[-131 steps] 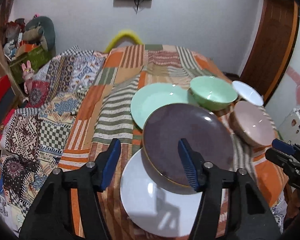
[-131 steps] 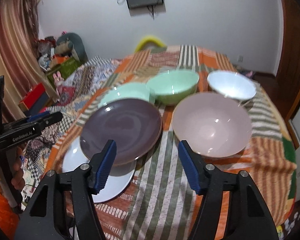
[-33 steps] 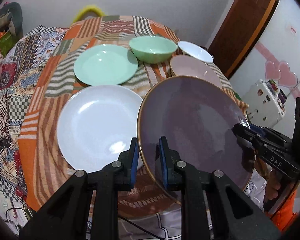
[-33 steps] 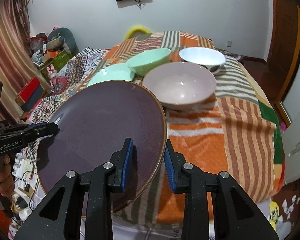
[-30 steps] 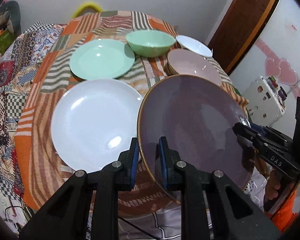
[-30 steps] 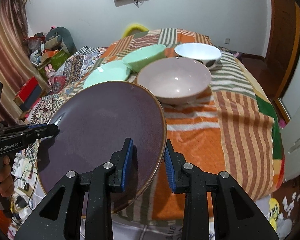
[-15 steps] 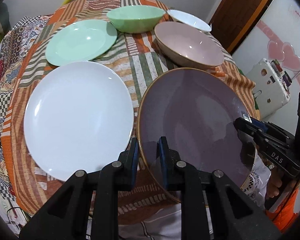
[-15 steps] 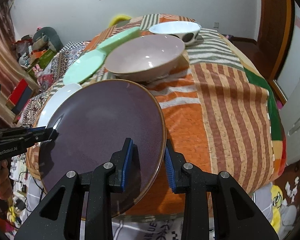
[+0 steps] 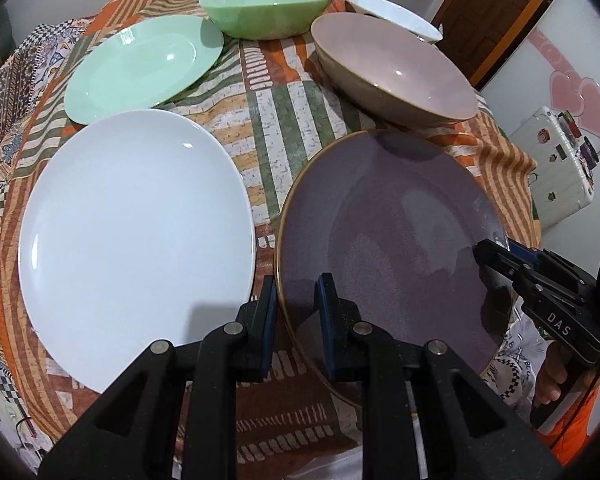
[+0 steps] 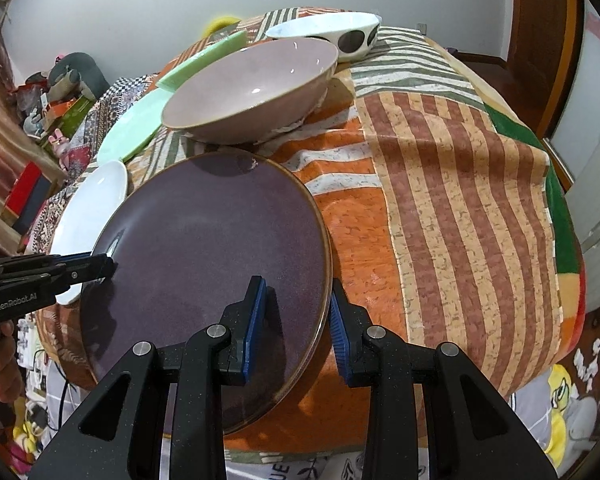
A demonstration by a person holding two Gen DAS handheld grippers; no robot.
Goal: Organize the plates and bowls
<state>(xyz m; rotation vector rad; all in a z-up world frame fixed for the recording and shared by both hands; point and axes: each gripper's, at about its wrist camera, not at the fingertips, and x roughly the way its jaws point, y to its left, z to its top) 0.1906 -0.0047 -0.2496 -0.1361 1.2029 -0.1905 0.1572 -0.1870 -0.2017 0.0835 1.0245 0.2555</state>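
Observation:
A dark purple plate (image 9: 388, 240) (image 10: 219, 256) with a gold rim is held level just above the near right part of the table. My left gripper (image 9: 295, 308) is shut on its left rim. My right gripper (image 10: 295, 308) is shut on its right rim and also shows in the left wrist view (image 9: 496, 256). A white plate (image 9: 135, 232) lies to the left. Behind it lie a green plate (image 9: 143, 60) and a green bowl (image 9: 267, 8). A pink bowl (image 9: 396, 68) (image 10: 255, 80) stands just beyond the purple plate. A white spotted bowl (image 10: 332, 34) is farthest back.
The round table wears a striped patchwork cloth (image 10: 440, 176) that drops off at the near edge and at the right. A white cabinet (image 9: 556, 164) and a wooden door (image 9: 500, 12) stand to the right. Toys and boxes (image 10: 55, 92) are piled at the far left.
Both grippers have carried the purple plate off the white plate, to the right and down, low over the cloth in front of the pink bowl. The cameras have dipped closer to the table.

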